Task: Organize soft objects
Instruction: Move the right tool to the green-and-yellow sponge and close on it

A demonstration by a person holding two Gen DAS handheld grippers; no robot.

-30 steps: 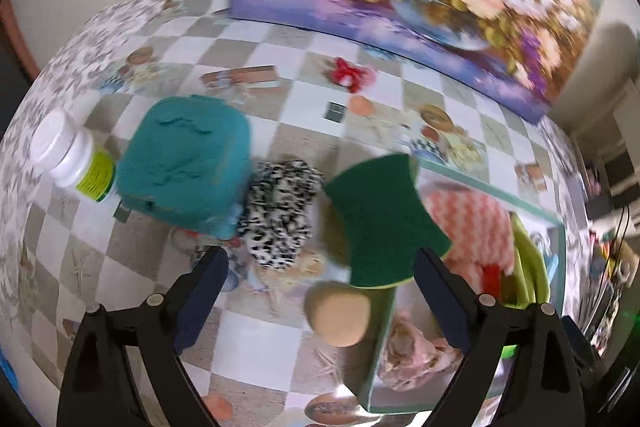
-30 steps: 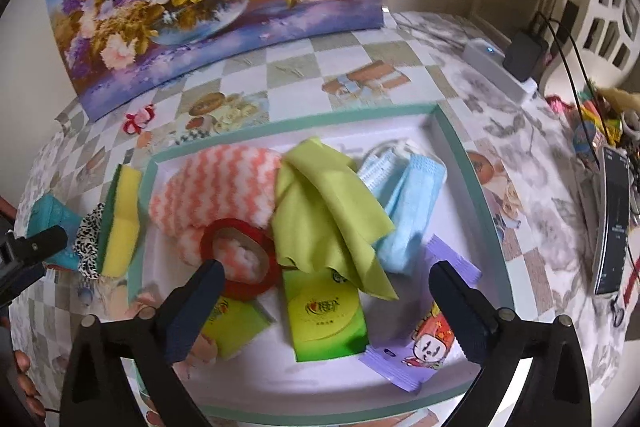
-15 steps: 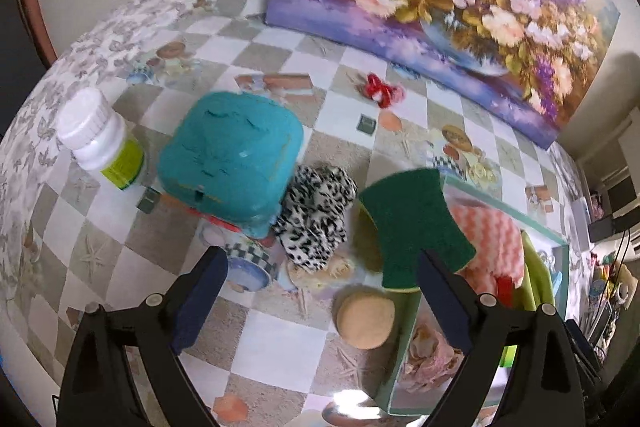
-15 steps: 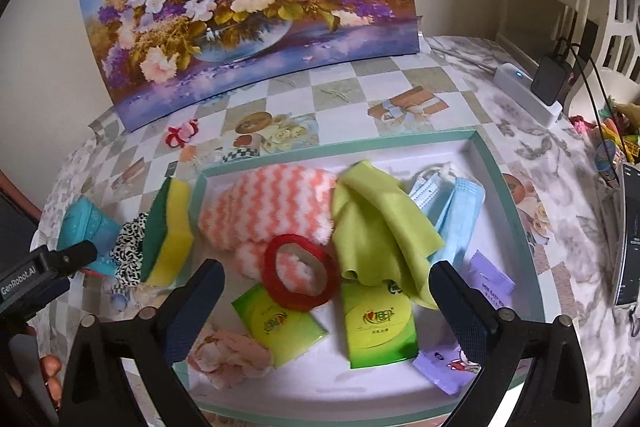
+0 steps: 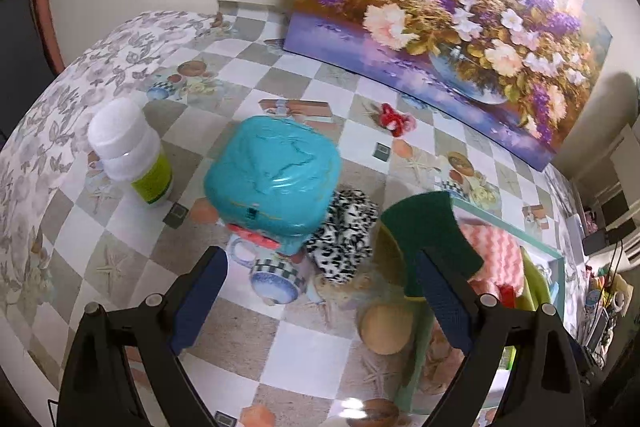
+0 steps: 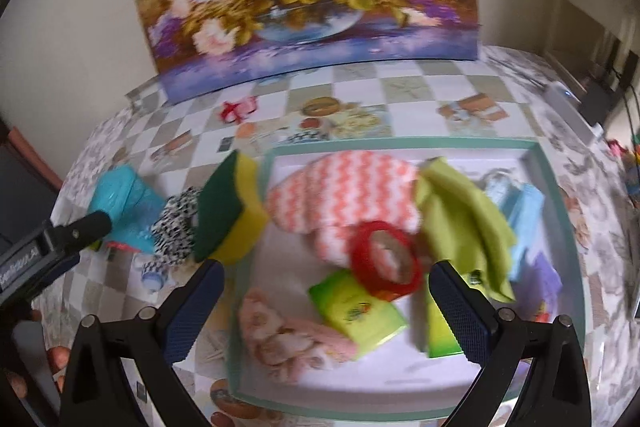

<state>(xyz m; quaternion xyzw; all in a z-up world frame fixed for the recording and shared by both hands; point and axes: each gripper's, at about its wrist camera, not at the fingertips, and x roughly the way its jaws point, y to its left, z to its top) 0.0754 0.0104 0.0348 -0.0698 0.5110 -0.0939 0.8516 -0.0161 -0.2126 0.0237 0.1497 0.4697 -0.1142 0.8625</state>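
Note:
My left gripper (image 5: 320,275) is open and empty above the table, near a teal soft pack (image 5: 272,183), a leopard-print cloth (image 5: 344,239) and a green-and-yellow sponge (image 5: 428,247) that leans on the tray's left rim. My right gripper (image 6: 326,287) is open and empty over the green-rimmed tray (image 6: 400,143). The tray holds a pink zigzag cloth (image 6: 344,195), a lime cloth (image 6: 464,215), a red tape ring (image 6: 386,263), green tissue packs (image 6: 360,311), blue masks (image 6: 524,219) and a pink cloth (image 6: 280,335). The sponge (image 6: 228,207), leopard cloth (image 6: 176,227) and teal pack (image 6: 124,203) lie left of the tray.
A white-capped bottle (image 5: 128,151) stands at the left. A tan round puff (image 5: 384,327) lies by the tray's corner. A red hair tie (image 5: 394,121) lies near a flower painting (image 5: 440,7) propped on the wall. A power strip (image 6: 568,103) sits at the right.
Both grippers have pulled back and up, and both views have shifted; the right view has swung left. The objects have not moved. Both grippers stay open.

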